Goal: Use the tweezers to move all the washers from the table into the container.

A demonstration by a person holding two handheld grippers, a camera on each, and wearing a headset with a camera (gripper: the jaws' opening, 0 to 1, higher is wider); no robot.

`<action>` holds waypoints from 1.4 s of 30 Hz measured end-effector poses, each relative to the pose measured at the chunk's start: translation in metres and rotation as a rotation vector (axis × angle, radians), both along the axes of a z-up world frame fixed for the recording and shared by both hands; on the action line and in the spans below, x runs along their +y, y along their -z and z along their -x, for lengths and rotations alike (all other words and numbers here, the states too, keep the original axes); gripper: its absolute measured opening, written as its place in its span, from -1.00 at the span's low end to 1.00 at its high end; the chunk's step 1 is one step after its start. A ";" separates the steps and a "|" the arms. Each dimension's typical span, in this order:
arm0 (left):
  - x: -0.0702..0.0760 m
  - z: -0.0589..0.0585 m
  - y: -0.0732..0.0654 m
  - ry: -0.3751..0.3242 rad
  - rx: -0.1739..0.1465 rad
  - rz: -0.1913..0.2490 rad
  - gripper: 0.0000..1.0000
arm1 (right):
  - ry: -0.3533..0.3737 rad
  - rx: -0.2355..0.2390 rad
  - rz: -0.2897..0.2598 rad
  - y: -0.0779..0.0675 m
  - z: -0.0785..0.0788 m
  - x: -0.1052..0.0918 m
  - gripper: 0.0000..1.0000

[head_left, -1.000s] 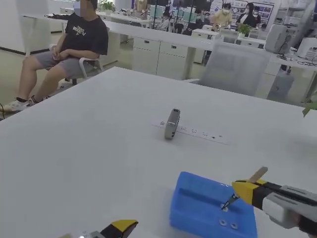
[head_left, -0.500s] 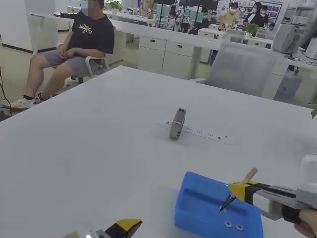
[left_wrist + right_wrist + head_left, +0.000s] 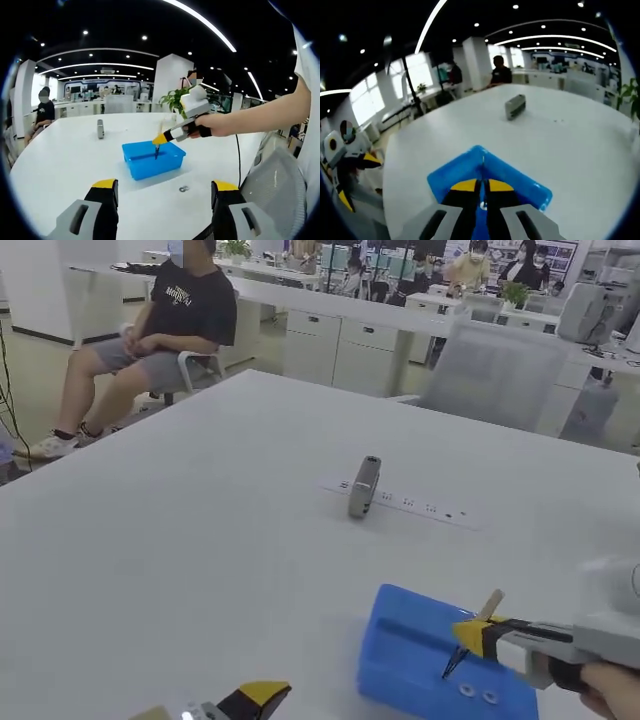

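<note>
White print on the seated person's black T-shirt (image 3: 195, 302) is too small to read; so are the marks on the flat white power strip (image 3: 425, 510), which lies on the smooth white table (image 3: 200, 570) with a rounded grey block (image 3: 364, 486) at one end; the right gripper (image 3: 468, 636), its yellow-tipped jaws pinched narrow on the tweezers (image 3: 450, 664), points their dark tip into the blue plastic container (image 3: 385, 680), near two ring-shaped washers (image 3: 466, 691); the left gripper view adds the left gripper (image 3: 165, 189), jaws spread wide and holding nothing, and one washer (image 3: 184, 188) on the table just outside the container.
</note>
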State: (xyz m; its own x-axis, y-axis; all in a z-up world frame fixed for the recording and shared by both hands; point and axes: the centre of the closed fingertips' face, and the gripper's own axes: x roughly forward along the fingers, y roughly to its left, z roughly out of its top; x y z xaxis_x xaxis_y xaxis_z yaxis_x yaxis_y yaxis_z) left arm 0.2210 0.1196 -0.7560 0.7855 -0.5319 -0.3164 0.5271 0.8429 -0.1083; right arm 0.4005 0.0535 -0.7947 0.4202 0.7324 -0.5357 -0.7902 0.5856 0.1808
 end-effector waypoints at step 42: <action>-0.004 0.003 0.004 0.028 0.015 -0.011 0.51 | 0.004 0.004 -0.152 -0.034 0.091 -0.015 -0.94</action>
State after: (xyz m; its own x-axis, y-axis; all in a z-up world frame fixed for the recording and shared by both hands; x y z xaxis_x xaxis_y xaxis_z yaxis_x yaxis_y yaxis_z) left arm 0.2180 0.1158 -0.7596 0.7655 -0.5501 -0.3338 0.5489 0.8290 -0.1073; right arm 0.3098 0.0382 -0.7606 0.4212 0.8035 -0.4206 -0.7871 0.5543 0.2706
